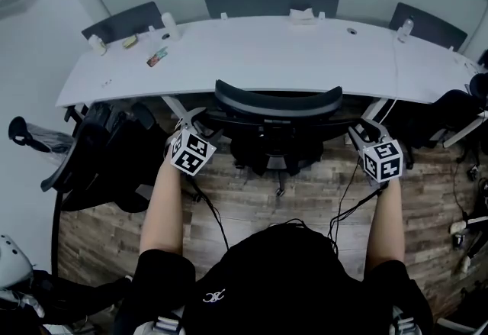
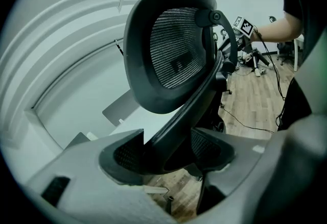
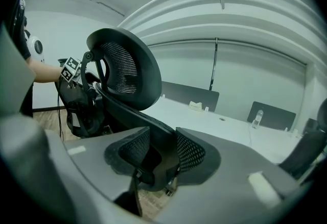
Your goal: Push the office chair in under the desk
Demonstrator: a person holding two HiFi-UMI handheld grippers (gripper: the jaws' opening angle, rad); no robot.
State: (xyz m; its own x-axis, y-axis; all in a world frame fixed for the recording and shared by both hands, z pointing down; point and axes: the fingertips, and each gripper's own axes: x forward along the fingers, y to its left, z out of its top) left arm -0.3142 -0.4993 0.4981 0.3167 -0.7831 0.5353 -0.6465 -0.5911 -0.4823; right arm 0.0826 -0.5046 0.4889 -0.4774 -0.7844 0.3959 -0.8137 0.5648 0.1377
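The black mesh-backed office chair (image 1: 278,104) stands with its backrest just at the near edge of the long white desk (image 1: 267,59). The left gripper (image 2: 166,152) and the right gripper (image 3: 161,154) each have their jaws narrowly spread. They pinch the backrest's black frame at its left and right sides.

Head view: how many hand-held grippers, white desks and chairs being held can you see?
Hand-held grippers: 2 (left hand-held gripper, right hand-held gripper)
White desk: 1
Held office chair: 1
Total: 4

Black chair (image 1: 276,106) (mesh back), white desk (image 1: 267,59)
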